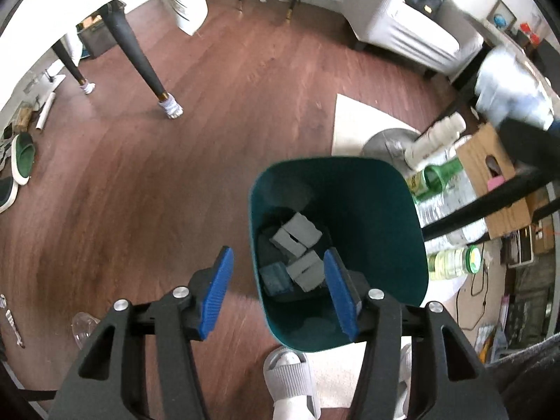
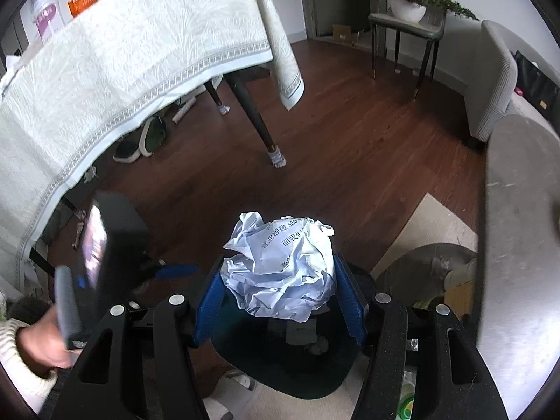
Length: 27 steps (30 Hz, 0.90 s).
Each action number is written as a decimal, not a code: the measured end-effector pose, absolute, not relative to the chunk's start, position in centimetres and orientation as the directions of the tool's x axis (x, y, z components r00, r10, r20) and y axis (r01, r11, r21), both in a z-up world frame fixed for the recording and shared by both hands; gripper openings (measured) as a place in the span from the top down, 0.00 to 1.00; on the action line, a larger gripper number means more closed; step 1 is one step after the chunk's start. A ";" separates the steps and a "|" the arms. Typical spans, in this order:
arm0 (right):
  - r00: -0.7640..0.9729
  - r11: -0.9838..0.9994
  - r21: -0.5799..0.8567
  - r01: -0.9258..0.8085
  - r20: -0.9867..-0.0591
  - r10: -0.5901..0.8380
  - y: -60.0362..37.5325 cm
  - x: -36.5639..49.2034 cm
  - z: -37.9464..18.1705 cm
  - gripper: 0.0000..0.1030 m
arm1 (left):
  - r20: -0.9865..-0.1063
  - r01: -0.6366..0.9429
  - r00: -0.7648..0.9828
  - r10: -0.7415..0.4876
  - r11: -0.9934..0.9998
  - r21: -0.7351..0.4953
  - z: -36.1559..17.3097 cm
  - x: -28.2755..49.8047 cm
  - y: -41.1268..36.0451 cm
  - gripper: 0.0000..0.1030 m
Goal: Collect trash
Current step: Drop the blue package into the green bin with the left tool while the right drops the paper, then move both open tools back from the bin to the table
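Observation:
A dark green trash bin (image 1: 367,210) stands on the wood floor; several grey blocks (image 1: 297,234) lie in its bottom. My left gripper (image 1: 276,294) is open and empty above the bin's near left rim. My right gripper (image 2: 280,297) is shut on a crumpled ball of white printed paper (image 2: 280,266), held above the bin (image 2: 280,360), which shows dark below the blue fingers (image 2: 210,301). The left gripper body (image 2: 105,245) appears blurred at the left of the right wrist view.
A table with a pale tablecloth (image 2: 122,70) and dark legs (image 1: 140,56) stands beyond. Plastic bottles (image 1: 441,175) and a cardboard box (image 1: 497,182) lie right of the bin. A grey sofa (image 2: 500,80), a chair (image 2: 406,31), shoes (image 1: 22,157) and my slippered foot (image 1: 290,381) are around.

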State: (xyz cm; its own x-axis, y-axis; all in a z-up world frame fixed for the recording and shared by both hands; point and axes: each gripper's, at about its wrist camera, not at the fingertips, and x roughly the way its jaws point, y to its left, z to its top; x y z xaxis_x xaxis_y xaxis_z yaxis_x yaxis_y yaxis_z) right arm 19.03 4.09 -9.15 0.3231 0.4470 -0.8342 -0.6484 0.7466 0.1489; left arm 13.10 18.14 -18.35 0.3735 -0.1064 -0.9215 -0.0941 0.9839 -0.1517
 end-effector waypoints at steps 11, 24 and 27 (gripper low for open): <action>0.246 0.748 0.141 -0.649 -0.892 0.381 6.0 19.1 -13.8 0.42 | -0.842 -0.155 0.534 -0.082 0.969 -0.192 -14.2 11.9 21.2 0.56; 0.198 0.721 0.036 -0.691 -0.951 0.237 6.8 17.4 -19.8 0.31 | -0.735 -0.153 0.674 -0.076 0.959 -0.239 -7.6 11.3 20.8 0.62; 0.191 0.729 0.042 -0.683 -0.953 0.235 6.4 17.4 -20.3 0.23 | -0.705 -0.130 0.703 -0.091 0.959 -0.253 -6.0 11.2 20.1 0.61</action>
